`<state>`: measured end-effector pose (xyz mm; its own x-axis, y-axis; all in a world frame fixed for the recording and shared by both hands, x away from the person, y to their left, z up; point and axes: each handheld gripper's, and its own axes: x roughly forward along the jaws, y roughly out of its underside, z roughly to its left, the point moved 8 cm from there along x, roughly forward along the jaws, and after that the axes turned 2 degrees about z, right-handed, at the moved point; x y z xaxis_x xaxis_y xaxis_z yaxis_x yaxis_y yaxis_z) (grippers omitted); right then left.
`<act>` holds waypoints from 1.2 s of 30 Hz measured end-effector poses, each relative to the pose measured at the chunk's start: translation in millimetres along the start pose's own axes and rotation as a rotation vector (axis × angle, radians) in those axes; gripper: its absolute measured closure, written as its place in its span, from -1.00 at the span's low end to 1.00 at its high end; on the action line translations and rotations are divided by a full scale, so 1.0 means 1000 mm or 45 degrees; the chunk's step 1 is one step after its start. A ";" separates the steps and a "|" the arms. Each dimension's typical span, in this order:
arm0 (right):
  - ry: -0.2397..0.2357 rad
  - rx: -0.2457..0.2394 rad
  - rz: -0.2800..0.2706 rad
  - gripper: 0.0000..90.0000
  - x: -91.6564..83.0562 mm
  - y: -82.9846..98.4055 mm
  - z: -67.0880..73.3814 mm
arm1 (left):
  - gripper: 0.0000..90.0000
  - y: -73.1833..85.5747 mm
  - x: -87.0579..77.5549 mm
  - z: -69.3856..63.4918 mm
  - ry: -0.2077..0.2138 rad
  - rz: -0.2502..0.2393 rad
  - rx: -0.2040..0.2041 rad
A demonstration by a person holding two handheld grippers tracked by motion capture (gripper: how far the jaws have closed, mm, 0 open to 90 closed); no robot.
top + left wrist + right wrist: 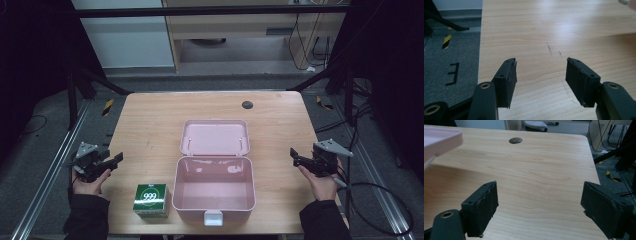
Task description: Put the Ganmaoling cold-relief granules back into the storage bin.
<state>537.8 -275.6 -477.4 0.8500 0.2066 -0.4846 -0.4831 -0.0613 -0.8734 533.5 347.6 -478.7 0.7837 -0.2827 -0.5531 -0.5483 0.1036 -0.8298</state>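
Note:
A pink case (pixel 214 194) stands open at the front middle of the wooden table (pixel 150 120), its lid (pixel 215 137) laid back flat behind it; the inside looks bare. A small green box (pixel 151 199) marked 999 sits just left of the case. My left gripper (pixel 116 161) hovers at the table's left edge, open, with nothing between its jaws (pixel 541 75). My right gripper (pixel 294 156) hovers at the table's right edge, open and holding nothing (pixel 540 207). A corner of the pink lid (pixel 439 138) shows at the upper left of the right gripper view.
A round dark cable hole (pixel 247 104) lies in the table's far side (pixel 515 140). Black frame posts and rails flank the table. Cables (pixel 380 200) trail on the floor at the right. A pale cabinet (pixel 240 30) stands behind the table.

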 end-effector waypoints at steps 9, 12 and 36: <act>-0.011 -0.115 0.036 -0.71 -0.013 0.005 0.006 | -0.21 -0.012 -0.020 -0.027 0.242 -0.061 0.206; -0.018 -0.110 0.030 -0.71 -0.015 0.003 0.006 | -0.22 -0.011 -0.025 -0.033 0.290 -0.047 0.269; -0.047 -0.160 0.071 -0.79 -0.016 0.008 0.014 | -0.50 0.000 -0.058 -0.097 0.715 0.404 0.942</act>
<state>517.6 -266.0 -475.5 0.8134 0.2349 -0.5322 -0.4970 -0.1948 -0.8456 459.6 271.6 -439.6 0.2739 -0.5309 -0.8019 -0.2384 0.7703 -0.5914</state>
